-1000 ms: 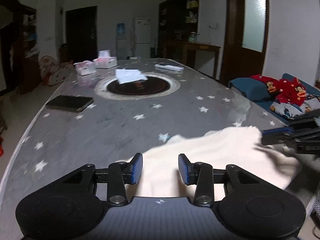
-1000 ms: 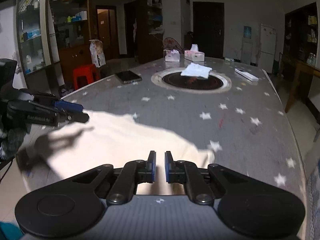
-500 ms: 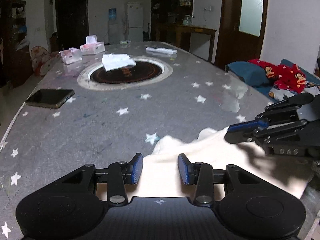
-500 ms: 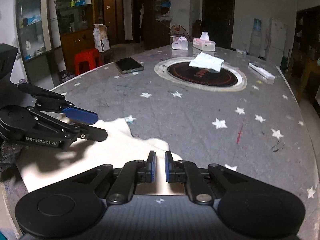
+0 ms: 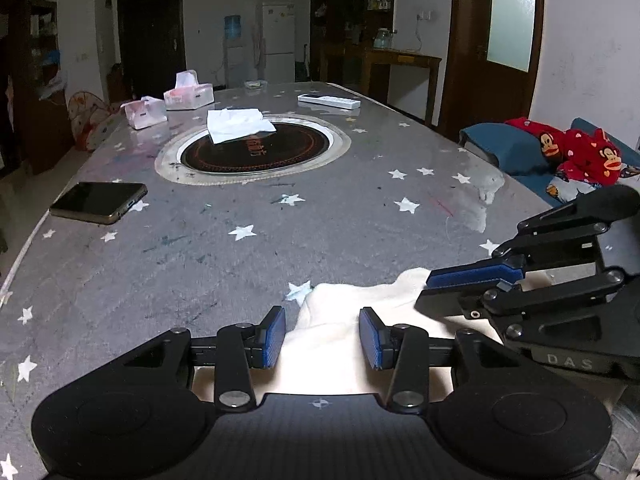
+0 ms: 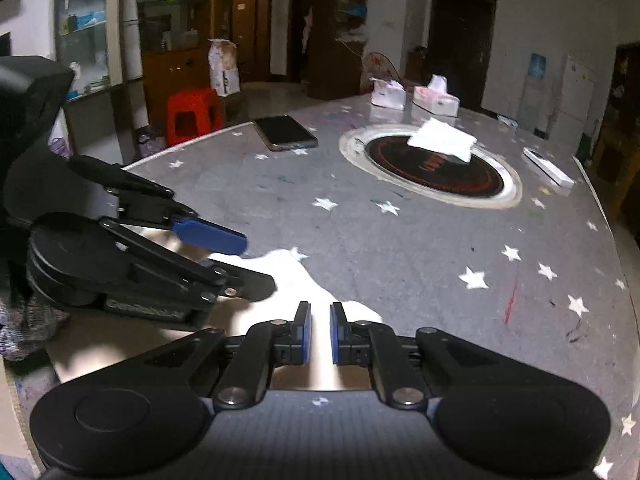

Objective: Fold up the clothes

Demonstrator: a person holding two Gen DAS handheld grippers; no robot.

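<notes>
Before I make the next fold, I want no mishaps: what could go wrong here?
1. The left gripper and right gripper sit close together over the cream garment; they might collide.
2. The garment lies at the table's near edge, so a tug could drag it off.

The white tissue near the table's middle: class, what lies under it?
The white tissue rests on the rim of a round dark hotplate set into the star-patterned table. The rim section beneath it is hidden.

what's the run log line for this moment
task: fold clothes | cream garment on table | left tongs open | right tongs nearly shut
</notes>
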